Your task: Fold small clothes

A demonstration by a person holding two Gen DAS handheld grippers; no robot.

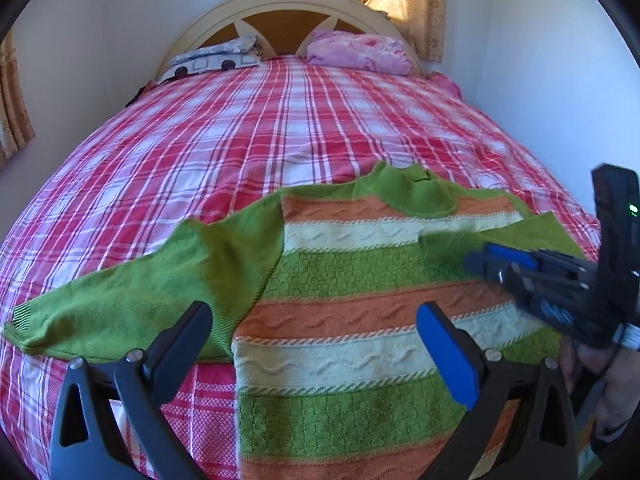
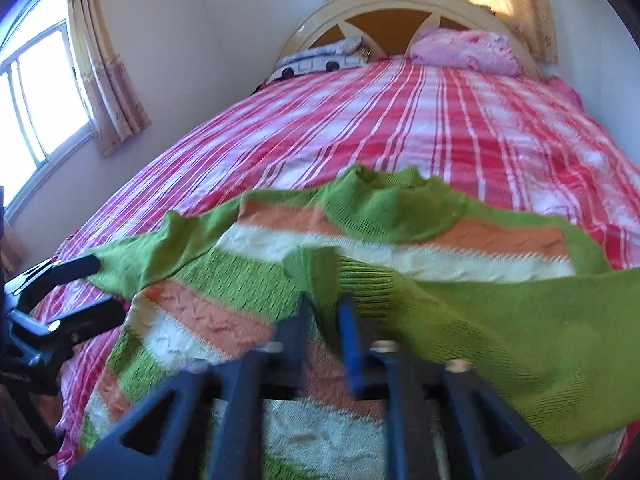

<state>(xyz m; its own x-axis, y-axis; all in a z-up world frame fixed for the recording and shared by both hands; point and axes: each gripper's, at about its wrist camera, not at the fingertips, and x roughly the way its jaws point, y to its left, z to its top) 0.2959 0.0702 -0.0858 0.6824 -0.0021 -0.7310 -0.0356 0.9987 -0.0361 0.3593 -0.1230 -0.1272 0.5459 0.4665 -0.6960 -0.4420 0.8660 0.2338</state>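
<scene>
A knitted sweater (image 1: 360, 312) with green, orange and cream stripes lies flat on the bed, collar (image 1: 416, 188) towards the headboard. Its left green sleeve (image 1: 120, 300) is spread out sideways. The right green sleeve (image 2: 500, 320) is folded across the chest. My right gripper (image 2: 324, 320) has the sleeve's cuff (image 2: 312, 268) pinched in the narrow gap between its fingers; from the left wrist view it (image 1: 492, 260) hovers over the chest. My left gripper (image 1: 316, 320) stands wide open above the sweater's lower left part, holding nothing, and appears again at the left edge (image 2: 92, 286).
The bed carries a red and white checked cover (image 1: 280, 128). A pink pillow (image 1: 360, 52) and a grey patterned one (image 1: 216, 60) lie by the curved headboard (image 1: 288, 0). Walls stand close on both sides, with a curtained window (image 2: 40, 92) to the left.
</scene>
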